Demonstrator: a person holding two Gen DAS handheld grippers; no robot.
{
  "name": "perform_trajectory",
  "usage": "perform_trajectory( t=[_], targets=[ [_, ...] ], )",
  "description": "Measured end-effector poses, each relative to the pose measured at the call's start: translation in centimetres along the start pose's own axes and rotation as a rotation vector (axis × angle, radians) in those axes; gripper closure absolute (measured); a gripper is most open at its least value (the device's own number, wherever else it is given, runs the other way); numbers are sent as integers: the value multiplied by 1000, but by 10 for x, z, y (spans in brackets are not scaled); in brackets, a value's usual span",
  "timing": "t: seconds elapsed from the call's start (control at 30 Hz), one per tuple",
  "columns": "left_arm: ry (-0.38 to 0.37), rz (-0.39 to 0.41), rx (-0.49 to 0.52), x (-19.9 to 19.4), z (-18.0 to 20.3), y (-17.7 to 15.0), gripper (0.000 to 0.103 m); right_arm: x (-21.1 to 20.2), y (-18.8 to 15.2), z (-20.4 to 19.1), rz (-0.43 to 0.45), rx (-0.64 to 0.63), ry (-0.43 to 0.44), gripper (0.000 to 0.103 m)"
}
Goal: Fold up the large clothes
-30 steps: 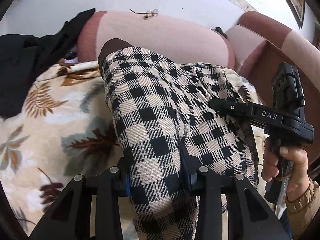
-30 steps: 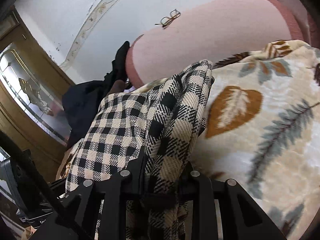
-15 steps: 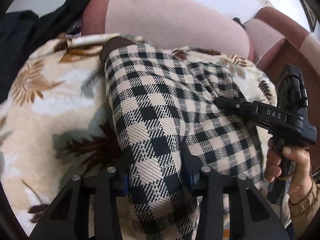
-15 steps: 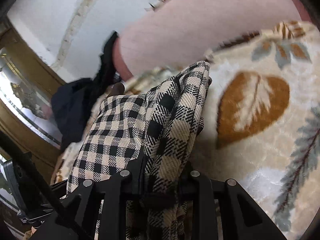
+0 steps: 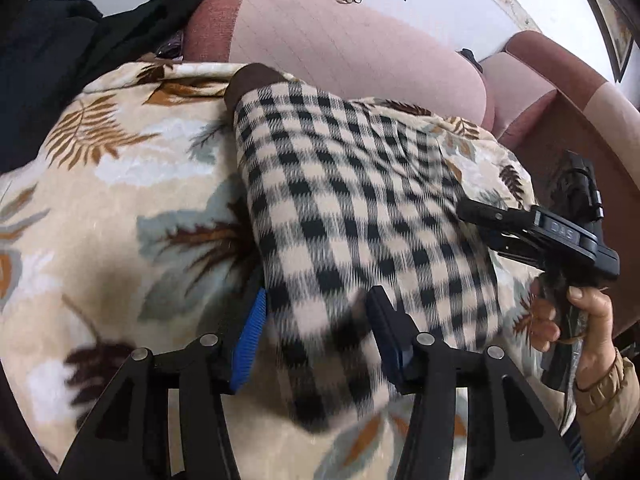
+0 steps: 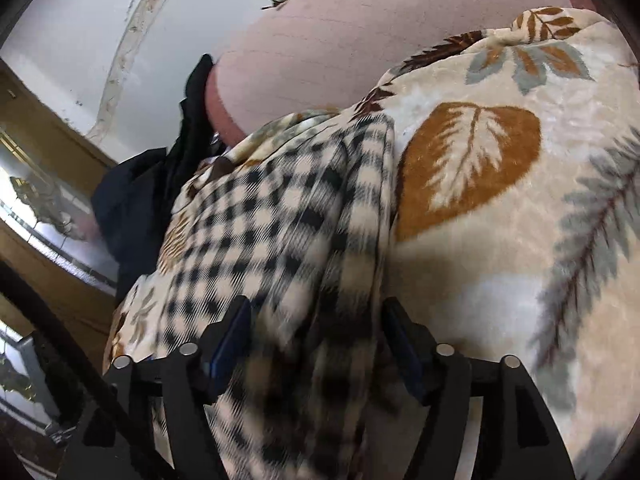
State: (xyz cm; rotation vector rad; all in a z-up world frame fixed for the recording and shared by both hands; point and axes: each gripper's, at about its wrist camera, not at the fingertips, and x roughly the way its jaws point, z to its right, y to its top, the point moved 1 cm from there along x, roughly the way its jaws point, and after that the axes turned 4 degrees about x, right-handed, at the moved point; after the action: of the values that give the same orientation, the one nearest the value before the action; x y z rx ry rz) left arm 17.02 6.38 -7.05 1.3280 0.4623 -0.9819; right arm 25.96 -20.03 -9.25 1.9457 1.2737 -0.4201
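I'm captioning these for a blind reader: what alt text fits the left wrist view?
The left gripper, jaws just opened, straddles a black-and-cream checked garment lying on a leaf-print blanket. At right, a hand holds the right gripper at the garment's edge.

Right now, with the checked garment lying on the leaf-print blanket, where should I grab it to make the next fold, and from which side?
Probably the near end of the black-and-cream checked woven garment, where it tapers into a narrow strip between the open left hand-held gripper. Come from the near side, low over the cream leaf-print fleece blanket; the far brown cuff butts against the pink sofa backrest.
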Motion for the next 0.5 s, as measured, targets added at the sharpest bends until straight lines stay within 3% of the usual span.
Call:
perform_trajectory(
  t=[0.13,0.27,0.5],
  targets=[
    [20,-42,8,2,3,-23,52,-8,-31,-5,-36,-25,-20,29],
    [34,-68,-6,11,1,-36,52,-3,-51,-5,-28,-105,-166,32],
    [115,-56,52,15,15,-36,55,1,-52,-1,-5,-100,-201,36]
  ],
)
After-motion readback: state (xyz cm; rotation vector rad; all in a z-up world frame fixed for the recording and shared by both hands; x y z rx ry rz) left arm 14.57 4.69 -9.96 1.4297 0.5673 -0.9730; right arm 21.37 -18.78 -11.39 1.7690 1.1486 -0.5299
